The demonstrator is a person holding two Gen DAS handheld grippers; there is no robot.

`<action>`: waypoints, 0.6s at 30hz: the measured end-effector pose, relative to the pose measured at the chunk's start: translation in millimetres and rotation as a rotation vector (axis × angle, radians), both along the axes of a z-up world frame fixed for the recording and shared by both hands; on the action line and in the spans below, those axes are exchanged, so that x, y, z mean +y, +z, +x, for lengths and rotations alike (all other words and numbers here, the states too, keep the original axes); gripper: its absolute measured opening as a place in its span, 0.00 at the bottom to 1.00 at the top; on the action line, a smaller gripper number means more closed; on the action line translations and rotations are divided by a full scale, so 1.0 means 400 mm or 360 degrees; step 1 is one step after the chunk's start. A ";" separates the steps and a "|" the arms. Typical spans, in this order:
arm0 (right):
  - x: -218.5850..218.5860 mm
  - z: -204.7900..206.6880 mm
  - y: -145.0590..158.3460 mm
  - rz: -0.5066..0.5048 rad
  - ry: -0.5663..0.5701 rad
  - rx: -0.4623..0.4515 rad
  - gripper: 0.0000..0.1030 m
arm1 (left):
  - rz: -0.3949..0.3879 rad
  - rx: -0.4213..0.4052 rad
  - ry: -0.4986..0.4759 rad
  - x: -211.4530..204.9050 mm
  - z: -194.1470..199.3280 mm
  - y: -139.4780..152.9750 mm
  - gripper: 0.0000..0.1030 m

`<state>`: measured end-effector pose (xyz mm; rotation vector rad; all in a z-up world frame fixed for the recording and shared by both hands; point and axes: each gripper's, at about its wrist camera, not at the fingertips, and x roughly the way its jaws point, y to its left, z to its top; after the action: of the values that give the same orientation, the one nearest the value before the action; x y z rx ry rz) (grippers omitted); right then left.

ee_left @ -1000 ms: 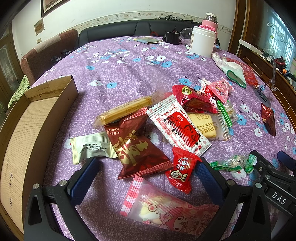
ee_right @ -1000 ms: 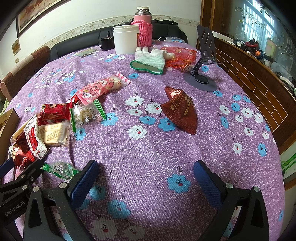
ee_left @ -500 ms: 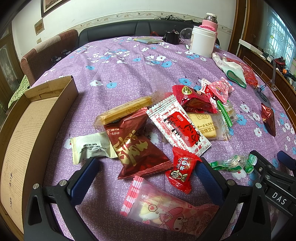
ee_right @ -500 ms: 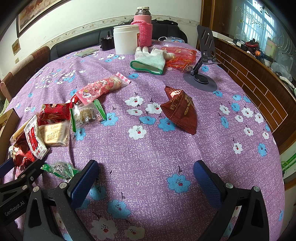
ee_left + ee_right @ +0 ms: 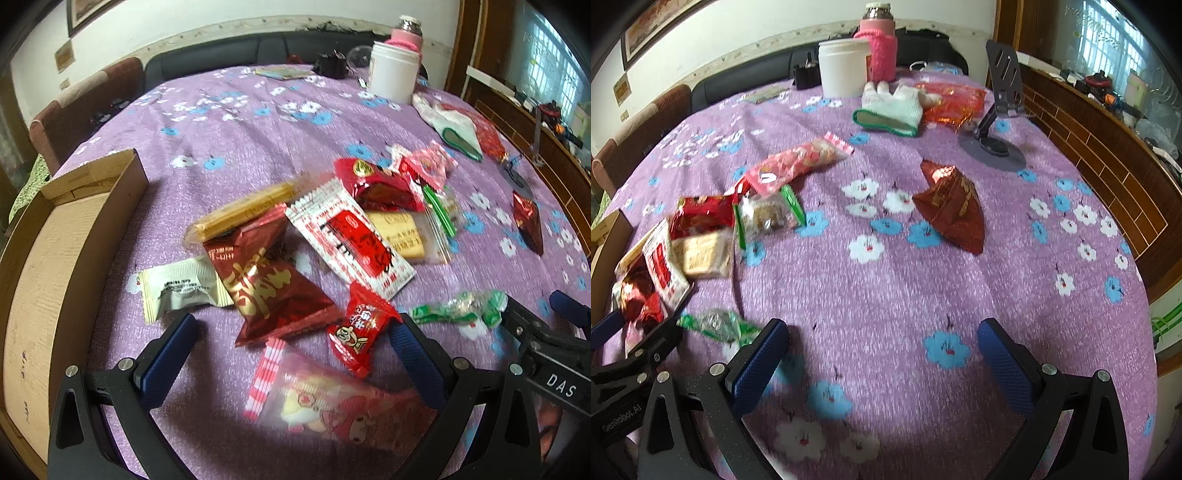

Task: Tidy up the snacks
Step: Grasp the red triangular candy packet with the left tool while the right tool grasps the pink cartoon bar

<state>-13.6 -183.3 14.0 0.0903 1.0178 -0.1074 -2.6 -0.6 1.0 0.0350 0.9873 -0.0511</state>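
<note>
Both the left gripper [image 5: 291, 349] and the right gripper [image 5: 882, 354] hang wide open over the counter [image 5: 886, 280], where light, crinkly, slippery snack packets [image 5: 314, 251] lie heaped beside the cardboard box [image 5: 55, 258], best pinched at a flat sealed edge.

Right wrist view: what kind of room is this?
Probably a home living or dining room: a round table under a purple floral cloth, a dark sofa along the wall behind it, a framed picture above.
</note>
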 end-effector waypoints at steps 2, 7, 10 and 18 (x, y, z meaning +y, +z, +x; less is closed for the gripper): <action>-0.003 -0.013 0.003 0.0005 0.0027 0.0008 0.99 | 0.0002 0.0022 -0.0015 -0.003 -0.007 -0.002 1.00; 0.001 -0.042 0.001 -0.0005 0.0104 0.0001 0.99 | -0.0006 0.0007 -0.0063 0.003 -0.058 0.004 1.00; -0.001 -0.058 0.003 -0.0005 0.0102 0.0015 0.99 | -0.0107 0.0017 -0.0117 0.009 -0.084 0.016 1.00; -0.020 -0.193 0.183 0.0035 0.0100 -0.0352 0.99 | -0.0347 -0.0459 -0.0246 0.135 -0.259 0.285 1.00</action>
<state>-90.9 -191.2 87.2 0.0883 0.8002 -0.0281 -106.4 53.4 115.0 -0.0800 0.6852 -0.2876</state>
